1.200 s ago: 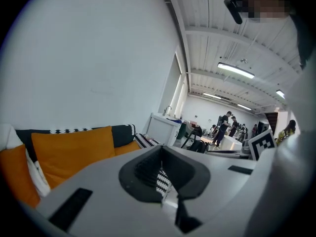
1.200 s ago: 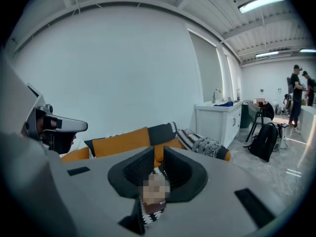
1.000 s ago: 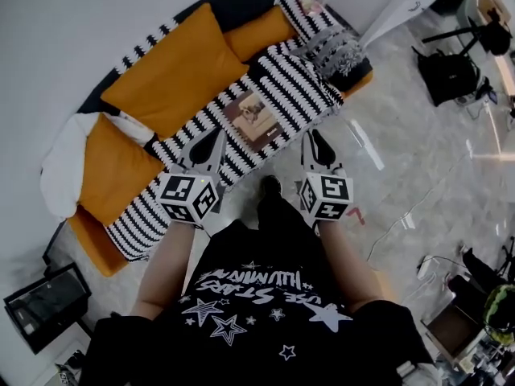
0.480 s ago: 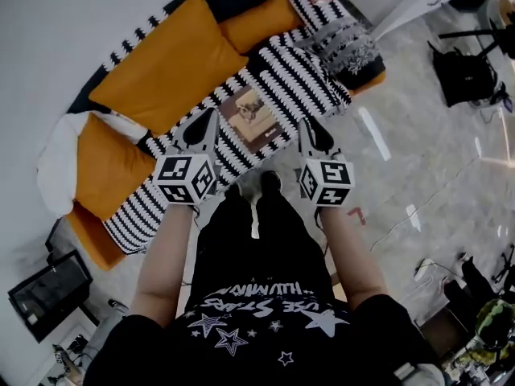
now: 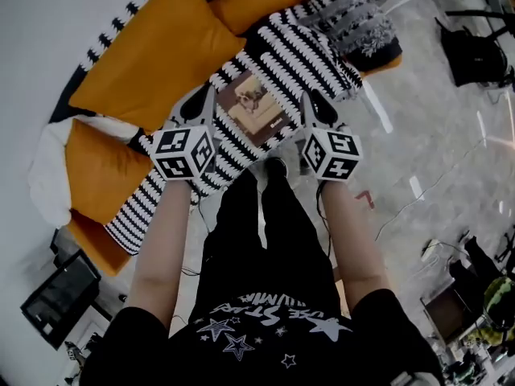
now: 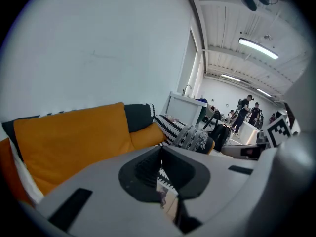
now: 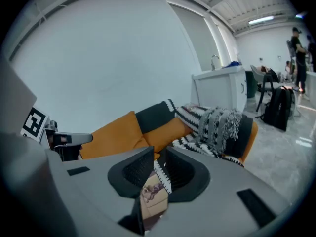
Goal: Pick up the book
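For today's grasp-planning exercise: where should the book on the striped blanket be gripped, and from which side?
Probably its near edge, coming from the sofa's front: the book lies flat, cover up, on the soft striped blanket, so a jaw can press in beneath that edge.

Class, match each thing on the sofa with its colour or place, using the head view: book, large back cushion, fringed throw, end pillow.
Things:
1. book
2. large back cushion
3. fringed throw
4. end pillow

Descriptions:
A. white
B. orange
C. grey-patterned
D. lying on the striped blanket

Pairs: 1-D, 2-B, 3-C, 4-A
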